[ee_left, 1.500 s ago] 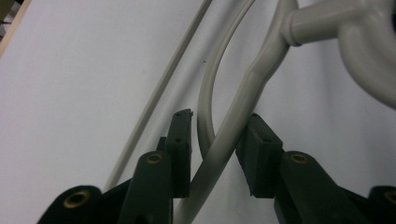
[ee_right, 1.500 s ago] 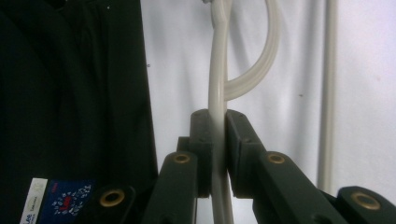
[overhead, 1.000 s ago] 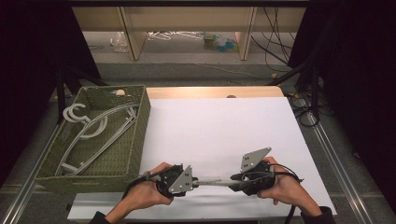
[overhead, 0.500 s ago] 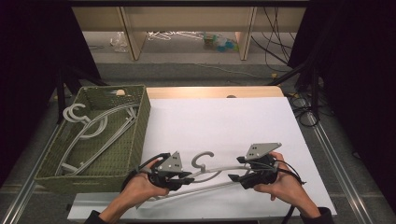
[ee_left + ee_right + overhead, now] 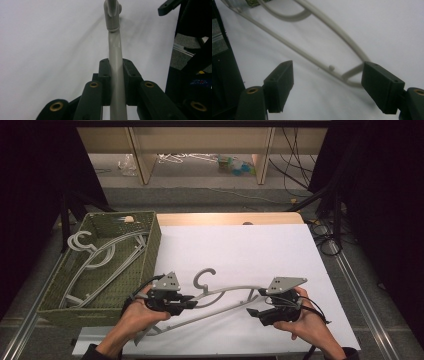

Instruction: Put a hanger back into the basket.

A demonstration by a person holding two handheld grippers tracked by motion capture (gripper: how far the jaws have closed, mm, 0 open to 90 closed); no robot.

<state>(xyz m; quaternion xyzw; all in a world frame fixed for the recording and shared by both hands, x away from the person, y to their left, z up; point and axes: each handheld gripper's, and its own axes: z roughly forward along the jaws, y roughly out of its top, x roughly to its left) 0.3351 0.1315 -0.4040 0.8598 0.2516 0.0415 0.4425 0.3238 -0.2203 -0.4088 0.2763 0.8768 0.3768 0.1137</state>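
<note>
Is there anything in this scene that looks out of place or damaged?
Nothing looks damaged. One grey hanger lies apart on the white table, while the other hangers are in the green basket. The left hand-held gripper is shut on its arm; the right hand-held gripper has just opened beside its end.

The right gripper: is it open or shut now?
Open: the right gripper jaws have just been opening, clear of the hanger.
</note>
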